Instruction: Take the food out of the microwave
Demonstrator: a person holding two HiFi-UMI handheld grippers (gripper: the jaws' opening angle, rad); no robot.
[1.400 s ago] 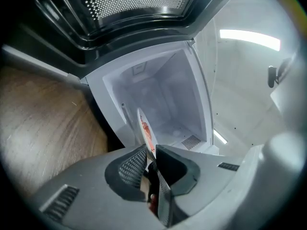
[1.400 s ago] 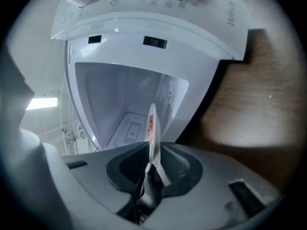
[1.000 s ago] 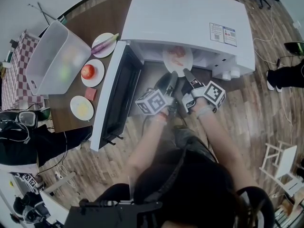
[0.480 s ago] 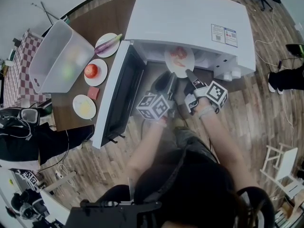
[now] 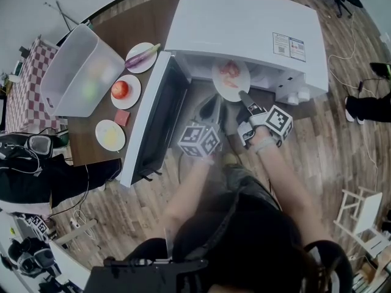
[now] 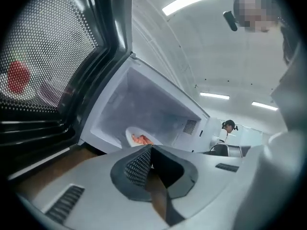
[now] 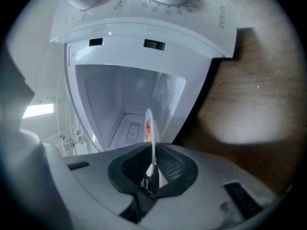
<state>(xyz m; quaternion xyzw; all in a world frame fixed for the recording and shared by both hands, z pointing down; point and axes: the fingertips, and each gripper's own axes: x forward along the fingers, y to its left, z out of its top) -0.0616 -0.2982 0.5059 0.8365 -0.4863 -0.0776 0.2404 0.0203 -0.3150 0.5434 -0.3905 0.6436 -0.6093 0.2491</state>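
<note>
The white microwave point(image 5: 244, 23) stands with its door point(image 5: 149, 118) swung open to the left. A white plate point(image 5: 231, 81) of red food point(image 5: 230, 69) sits at the cavity mouth. My right gripper point(image 5: 242, 94) is shut on the plate's near rim; in the right gripper view the plate point(image 7: 149, 123) shows edge-on between the jaws of the right gripper point(image 7: 152, 152). My left gripper point(image 5: 212, 107) hangs just left of the plate and apart from it. In the left gripper view my left gripper point(image 6: 151, 150) is shut with nothing between its jaws, and the plate point(image 6: 136, 139) lies beyond it.
Left of the door on the wooden table stand a clear plastic bin point(image 5: 82, 72), a plate with a red fruit point(image 5: 120, 90), a plate with a long vegetable point(image 5: 142, 57) and a plate of yellow food point(image 5: 110, 135). The microwave's control panel point(image 5: 293, 90) is right of the cavity.
My left gripper has drawn back from the plate's rim, rolled and shut its jaws. The right gripper has stayed shut on the plate.
</note>
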